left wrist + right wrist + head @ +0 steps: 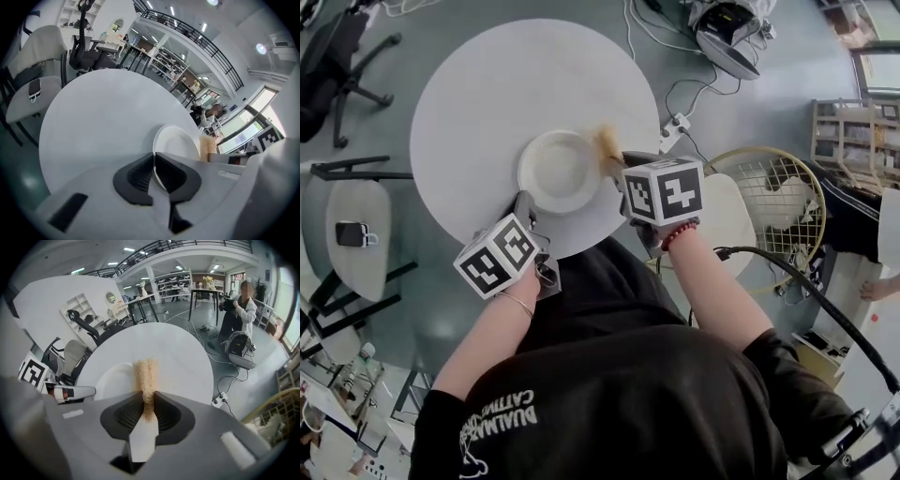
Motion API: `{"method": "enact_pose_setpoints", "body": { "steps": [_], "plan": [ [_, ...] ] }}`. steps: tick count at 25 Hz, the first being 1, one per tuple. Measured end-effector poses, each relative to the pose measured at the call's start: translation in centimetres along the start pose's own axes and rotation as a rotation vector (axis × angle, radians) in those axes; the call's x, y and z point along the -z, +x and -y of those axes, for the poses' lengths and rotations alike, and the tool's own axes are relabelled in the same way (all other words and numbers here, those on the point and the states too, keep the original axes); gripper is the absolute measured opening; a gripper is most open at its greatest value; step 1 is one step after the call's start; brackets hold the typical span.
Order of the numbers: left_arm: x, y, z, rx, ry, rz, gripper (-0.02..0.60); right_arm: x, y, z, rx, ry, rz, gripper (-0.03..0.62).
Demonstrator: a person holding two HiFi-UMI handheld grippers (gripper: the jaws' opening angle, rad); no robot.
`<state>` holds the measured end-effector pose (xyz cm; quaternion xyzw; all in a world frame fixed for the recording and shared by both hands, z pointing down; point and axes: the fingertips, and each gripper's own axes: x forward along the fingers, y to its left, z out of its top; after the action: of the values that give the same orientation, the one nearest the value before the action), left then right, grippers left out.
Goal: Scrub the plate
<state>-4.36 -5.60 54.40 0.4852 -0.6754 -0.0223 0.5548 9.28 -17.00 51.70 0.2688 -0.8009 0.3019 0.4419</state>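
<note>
Plates on the table number one – a round white plate point(560, 171) with a shallow well and a raised rim, thin-walled, lying flat near the edge of the table closest to the person. One round table point(487, 84) carries it, its top pale grey, smooth and matte. One scrubber point(146, 373) is in play: a tan, coarse, fibrous pad, folded narrow where it is pinched and fluffing out above. Two grippers work here, each with a cube of black-and-white square markers – one cube point(495, 255) on the left, one cube point(664, 190) on the right – and each with dark, ribbed pads set in a pale grey body.

Left gripper point(154, 161) has its jaws nearly together, with only a slit between the pads, and the plate's thin near rim runs into that slit and is pinched there. Right gripper point(149, 397) has its jaws drawn in tight on the lower part of the scrubber, whose free end sticks out past the fingertips over the plate's right-hand rim; whether the fibres touch the plate cannot be told.
</note>
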Motion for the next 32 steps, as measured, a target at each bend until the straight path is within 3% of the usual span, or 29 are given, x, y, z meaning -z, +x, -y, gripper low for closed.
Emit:
{"method": "enact_pose_setpoints", "body": {
  "steps": [4, 13, 18, 21, 26, 32],
  "plan": [
    [-0.5, -0.3, -1.2, -0.040, -0.037, 0.048, 0.021, -0.6, -0.4, -2.5, -0.046, -0.042, 0.061, 0.074],
    [-1.2, -0.7, -0.9, -0.034, -0.034, 0.060, 0.018, -3.3, -0.7, -3.1, 0.025, -0.136, 0.166, 0.077],
    [-1.1, -0.6, -0.9, -0.030, -0.041, 0.047, 0.018, -0.2, 1.4, -9.4, -0.277, -0.079, 0.018, 0.077],
    [-1.2, -0.4, -1.1, -0.036, -0.019, 0.030, 0.020, 1.7, 2.7, -13.5, -0.396, -0.071, -0.074, 0.077],
    [-0.6, -0.2, -0.7, -0.005, -0.029, 0.013, 0.020, 4.0, 4.0, -14.2, -0.411, -0.138, -0.148, 0.075],
    [-0.6, -0.5, -0.3, -0.008, 0.111, -0.020, 0.020, 4.1, 4.0, -13.0, -0.366, -0.113, -0.261, 0.075]
  ]
}}
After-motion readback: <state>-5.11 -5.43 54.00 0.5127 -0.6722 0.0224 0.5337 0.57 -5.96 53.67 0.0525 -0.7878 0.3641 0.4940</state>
